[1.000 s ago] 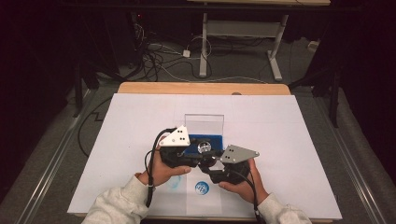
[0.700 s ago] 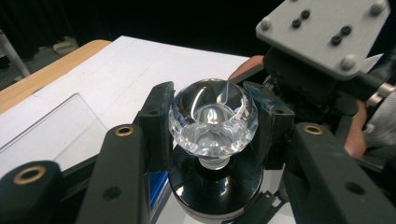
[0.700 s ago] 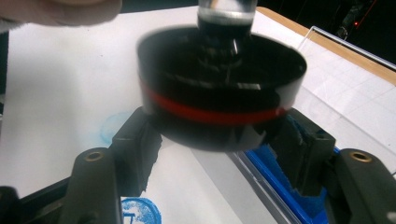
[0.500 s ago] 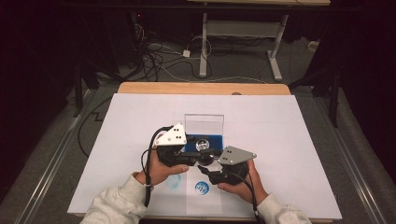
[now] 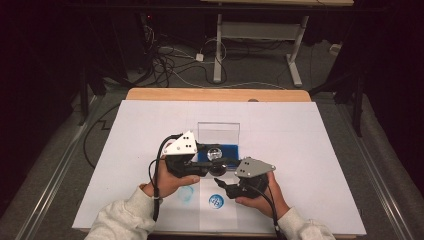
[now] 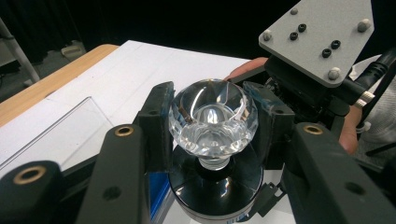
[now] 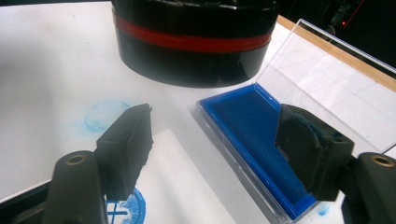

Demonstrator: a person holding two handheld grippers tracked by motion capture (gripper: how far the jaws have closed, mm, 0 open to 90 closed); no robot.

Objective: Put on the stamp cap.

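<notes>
High view: one stamp point(image 5: 216, 156), two grippers

Position change: left gripper

Left gripper point(image 5: 212, 167), clamping crystal-handled stamp point(image 6: 212, 122), shifted rearward; stamp now over blue ink pad point(image 7: 259, 133).

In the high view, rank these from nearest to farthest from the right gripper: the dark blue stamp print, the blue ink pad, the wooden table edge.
1. Dark blue stamp print, just left of the right gripper.
2. Blue ink pad, just beyond it.
3. Wooden table edge, at the far side.
</notes>
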